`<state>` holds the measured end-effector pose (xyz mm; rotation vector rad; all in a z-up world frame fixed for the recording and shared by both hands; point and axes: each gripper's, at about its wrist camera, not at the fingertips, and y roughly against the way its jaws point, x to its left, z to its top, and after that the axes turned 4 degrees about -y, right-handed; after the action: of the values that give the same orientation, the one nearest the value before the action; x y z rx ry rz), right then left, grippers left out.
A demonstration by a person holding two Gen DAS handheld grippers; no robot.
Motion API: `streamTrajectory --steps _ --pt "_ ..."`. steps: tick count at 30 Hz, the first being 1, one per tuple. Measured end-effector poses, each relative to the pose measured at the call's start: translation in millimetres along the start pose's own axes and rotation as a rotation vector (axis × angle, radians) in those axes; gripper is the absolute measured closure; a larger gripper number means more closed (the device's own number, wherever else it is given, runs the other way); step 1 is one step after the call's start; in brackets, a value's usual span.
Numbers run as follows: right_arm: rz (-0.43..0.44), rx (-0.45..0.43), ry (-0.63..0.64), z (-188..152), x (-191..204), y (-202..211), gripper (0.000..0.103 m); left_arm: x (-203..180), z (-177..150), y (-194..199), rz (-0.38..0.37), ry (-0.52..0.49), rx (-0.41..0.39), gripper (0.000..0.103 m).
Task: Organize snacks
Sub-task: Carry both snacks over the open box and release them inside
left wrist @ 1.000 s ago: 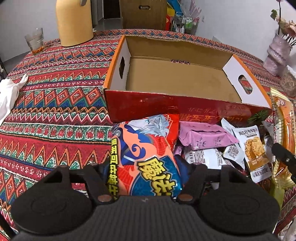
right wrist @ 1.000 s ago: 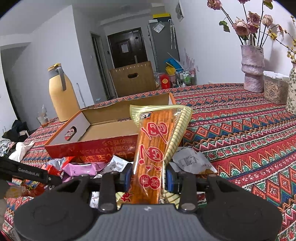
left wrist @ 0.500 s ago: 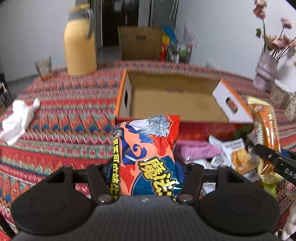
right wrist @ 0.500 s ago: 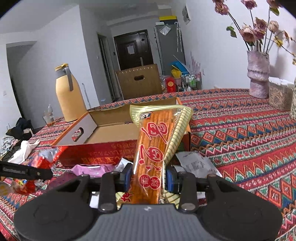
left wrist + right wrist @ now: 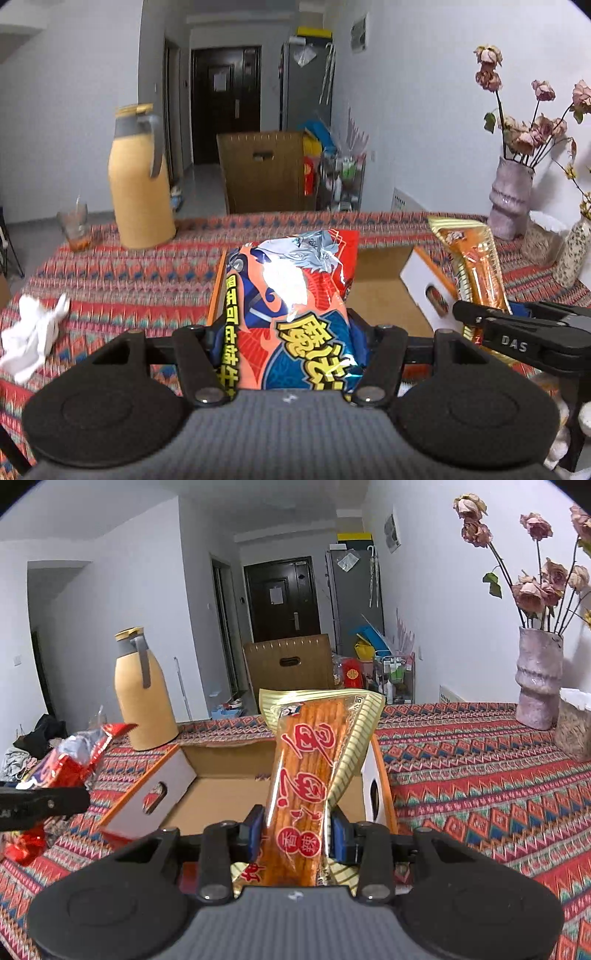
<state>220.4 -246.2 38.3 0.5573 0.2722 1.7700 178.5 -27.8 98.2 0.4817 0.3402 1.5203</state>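
— Snack bag (image 5: pixel 291 314), red and blue with yellow lettering: clamped upright between the fingers of the left gripper (image 5: pixel 290 350), held up in front of the open cardboard box (image 5: pixel 380 291) on the patterned tablecloth (image 5: pixel 110 280). Off to the right, a gold-and-orange stick pack (image 5: pixel 476 273) pinched by the right gripper (image 5: pixel 517 334).

— And through the right wrist?

— Same stick pack (image 5: pixel 314 786), squeezed between blue pads (image 5: pixel 255 832) of the right gripper (image 5: pixel 295 834) — raised before the box (image 5: pixel 221 797). At left, the red bag (image 5: pixel 70 758) aloft. Beyond: yellow jug (image 5: pixel 142 694), pink vase (image 5: pixel 537 679).
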Motion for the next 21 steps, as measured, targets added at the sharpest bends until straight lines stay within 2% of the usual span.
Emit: streamTrajectory --steps 5,9,16,21 --pt "-0.011 0.025 -0.006 26 -3 -37 0.068 -6 21 -28 0.028 -0.015 -0.024 0.042" --pt "-0.01 0.061 0.006 33 0 -67 0.068 -4 28 -58 0.039 -0.003 -0.019 0.042" --pt "-0.003 0.152 0.019 23 3 -118 0.067 0 12 -116 0.044 0.015 0.038 0.041" --pt "-0.016 0.202 0.024 9 1 -139 0.067 4 -2 -139 0.049 0.025 0.087 0.042"
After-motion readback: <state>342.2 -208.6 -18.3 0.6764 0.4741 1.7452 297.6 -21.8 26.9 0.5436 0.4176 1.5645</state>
